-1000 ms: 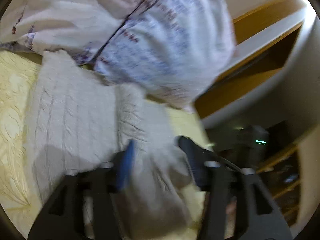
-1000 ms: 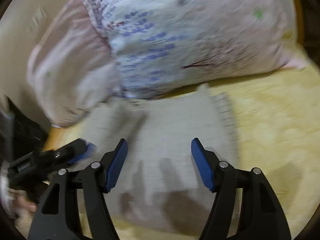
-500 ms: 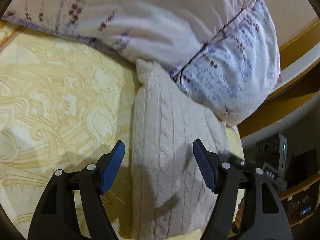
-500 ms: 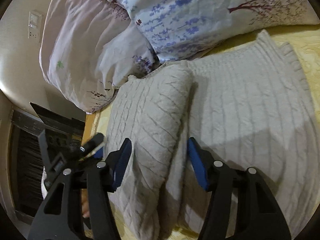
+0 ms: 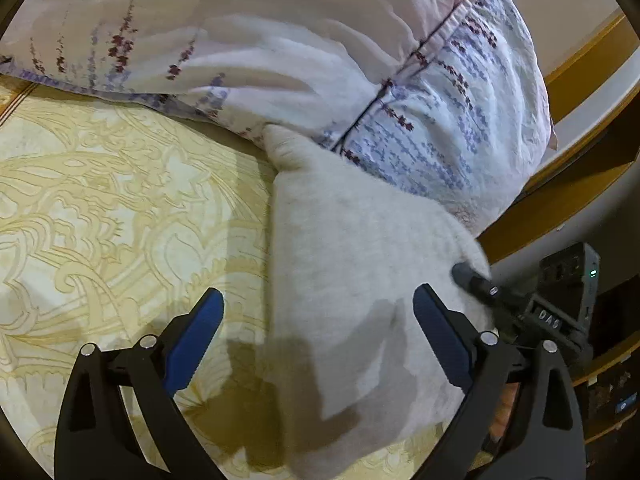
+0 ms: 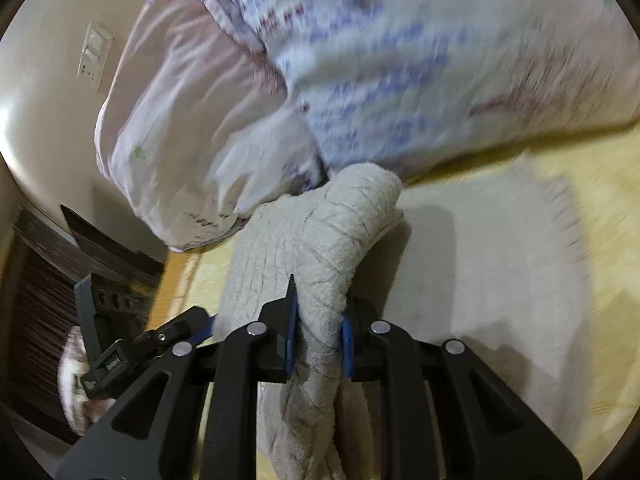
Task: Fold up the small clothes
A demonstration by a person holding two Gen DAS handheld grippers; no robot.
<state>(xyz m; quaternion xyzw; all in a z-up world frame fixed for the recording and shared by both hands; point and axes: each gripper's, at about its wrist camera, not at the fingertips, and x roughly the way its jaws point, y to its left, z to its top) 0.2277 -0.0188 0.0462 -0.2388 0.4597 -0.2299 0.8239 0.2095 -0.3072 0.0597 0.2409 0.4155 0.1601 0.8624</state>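
Right wrist view: the right gripper point(image 6: 318, 334) has just been closing and its blue pads now pinch a raised fold of the cream knitted sweater point(image 6: 316, 240), the rest of it lying flat on the yellow patterned bedspread point(image 6: 600, 200). To its left sits the left gripper point(image 6: 188, 330). From the left wrist view, the left gripper point(image 5: 316, 336) has just been opening and stands wide, nothing clamped, hovering over the sweater point(image 5: 352, 248) and bedspread point(image 5: 100, 200). Beyond, a floral pillow point(image 5: 280, 40) touches the sweater's far edge, with a wooden bed frame point(image 5: 560, 200) at the right.
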